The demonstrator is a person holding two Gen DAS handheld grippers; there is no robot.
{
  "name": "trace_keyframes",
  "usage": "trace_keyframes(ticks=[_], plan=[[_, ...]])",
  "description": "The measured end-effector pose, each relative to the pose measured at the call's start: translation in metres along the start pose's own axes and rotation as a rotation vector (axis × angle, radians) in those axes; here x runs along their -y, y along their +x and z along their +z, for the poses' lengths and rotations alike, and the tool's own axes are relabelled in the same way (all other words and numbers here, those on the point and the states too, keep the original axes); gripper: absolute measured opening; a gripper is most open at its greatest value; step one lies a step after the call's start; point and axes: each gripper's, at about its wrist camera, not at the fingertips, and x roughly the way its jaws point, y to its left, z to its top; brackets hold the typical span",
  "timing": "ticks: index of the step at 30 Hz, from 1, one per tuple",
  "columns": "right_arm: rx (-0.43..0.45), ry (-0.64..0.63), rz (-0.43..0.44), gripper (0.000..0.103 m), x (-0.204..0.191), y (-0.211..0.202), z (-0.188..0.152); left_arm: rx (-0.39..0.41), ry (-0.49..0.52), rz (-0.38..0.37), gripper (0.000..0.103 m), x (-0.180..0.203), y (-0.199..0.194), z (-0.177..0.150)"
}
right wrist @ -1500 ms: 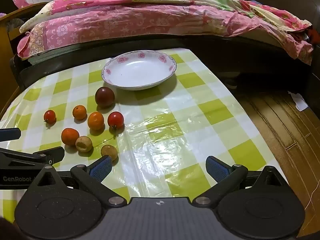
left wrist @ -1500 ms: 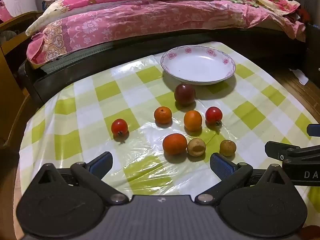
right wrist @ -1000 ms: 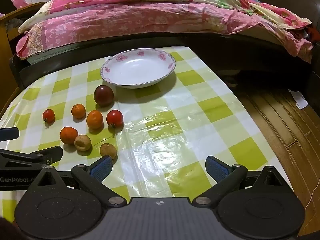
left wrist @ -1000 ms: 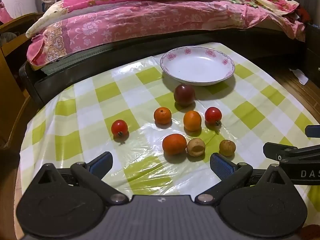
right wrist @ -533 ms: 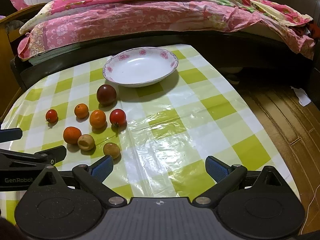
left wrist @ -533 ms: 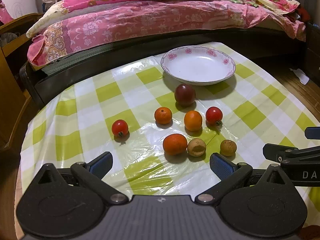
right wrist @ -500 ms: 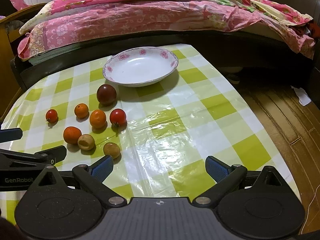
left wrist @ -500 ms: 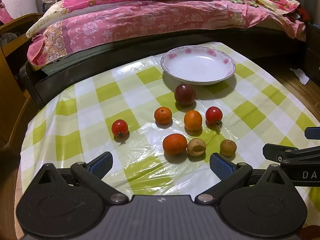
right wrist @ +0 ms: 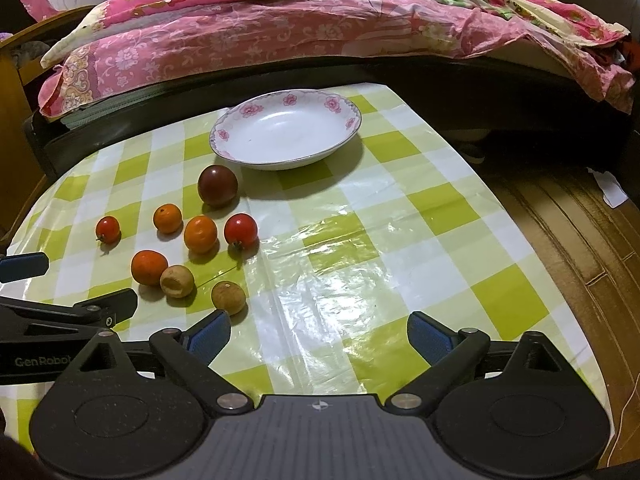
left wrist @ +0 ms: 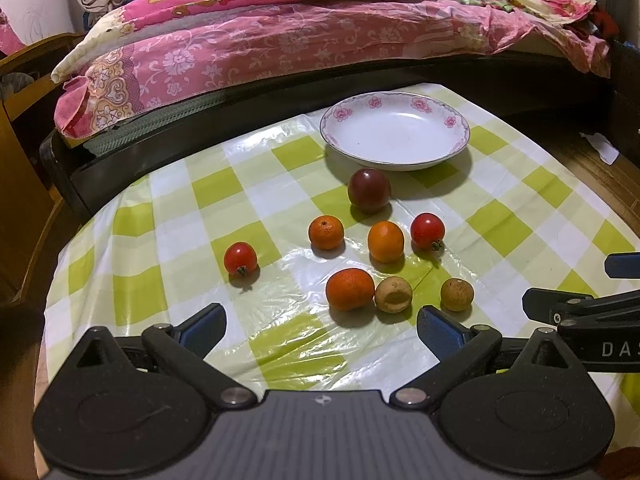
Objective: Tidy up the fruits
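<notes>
A bed (left wrist: pixel 320 40) heaped with pink floral bedding is seen behind the bench (left wrist: pixel 520 216), which is covered by a glossy green-and-white checked cloth; wooden flooring (right wrist: pixel 580 240) is visible to the right. A white plate (left wrist: pixel 394 132) with a pink flower rim is set near the far edge. The fruits (left wrist: pixel 372 252), eight in all, are scattered on the cloth just in front of it. Left gripper (left wrist: pixel 320 322) and right gripper (right wrist: pixel 318 330) are held with fingers spread wide, nothing grasped.
</notes>
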Motion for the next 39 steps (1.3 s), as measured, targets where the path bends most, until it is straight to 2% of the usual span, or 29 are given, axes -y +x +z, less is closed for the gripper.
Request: trace_keyframes(ticks=[39], plan=[[-0.017,-0.007,0.042,0.083,-0.0038,0.0033,0.0006,-0.001,0.015,0.000,0.102,0.0019,0.0001,-0.0003]])
